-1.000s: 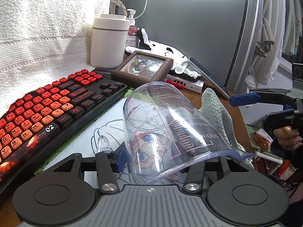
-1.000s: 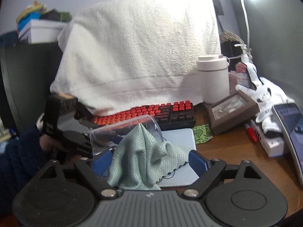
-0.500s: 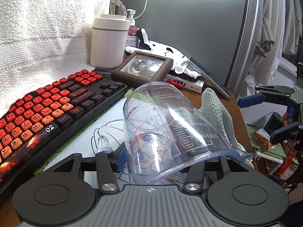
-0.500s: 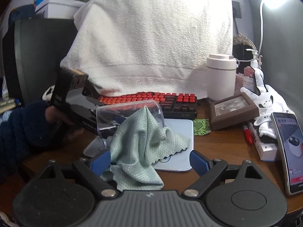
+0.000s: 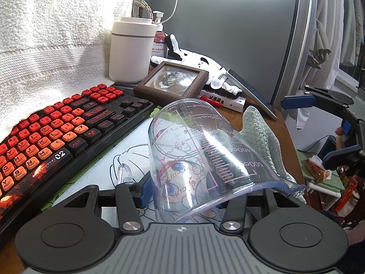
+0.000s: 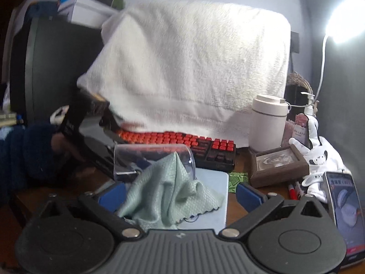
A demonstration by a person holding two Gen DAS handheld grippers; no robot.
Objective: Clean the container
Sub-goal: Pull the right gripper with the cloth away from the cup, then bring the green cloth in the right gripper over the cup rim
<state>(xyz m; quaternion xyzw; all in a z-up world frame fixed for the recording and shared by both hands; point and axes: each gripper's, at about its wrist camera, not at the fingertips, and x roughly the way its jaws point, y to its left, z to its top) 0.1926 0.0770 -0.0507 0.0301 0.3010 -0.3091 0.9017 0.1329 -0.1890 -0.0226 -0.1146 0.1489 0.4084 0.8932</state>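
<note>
A clear plastic measuring cup [image 5: 205,150] with printed scale marks lies on its side over a pale blue mat [image 5: 127,157]. My left gripper [image 5: 182,194] is shut on it near its rim. A light green cloth [image 5: 257,134] lies crumpled against the cup's far side. In the right wrist view the cup [image 6: 152,159] sits behind the cloth [image 6: 173,189], and my right gripper [image 6: 180,195] stands open with its blue pads either side of the cloth, holding nothing. From the left wrist view the right gripper [image 5: 319,129] hovers off the table's right edge.
A red and black keyboard [image 5: 57,132] lies left of the mat under a hanging white towel [image 6: 194,68]. Behind stand a white canister [image 5: 131,48], a wooden photo frame [image 5: 171,82], a plush toy [image 5: 200,64] and a phone [image 6: 344,207]. A dark-sleeved hand [image 6: 29,153] holds the left gripper.
My right gripper has drawn back and away from the cloth and cup, staying open. The cloth stays heaped against the cup. The left gripper and cup have not moved.
</note>
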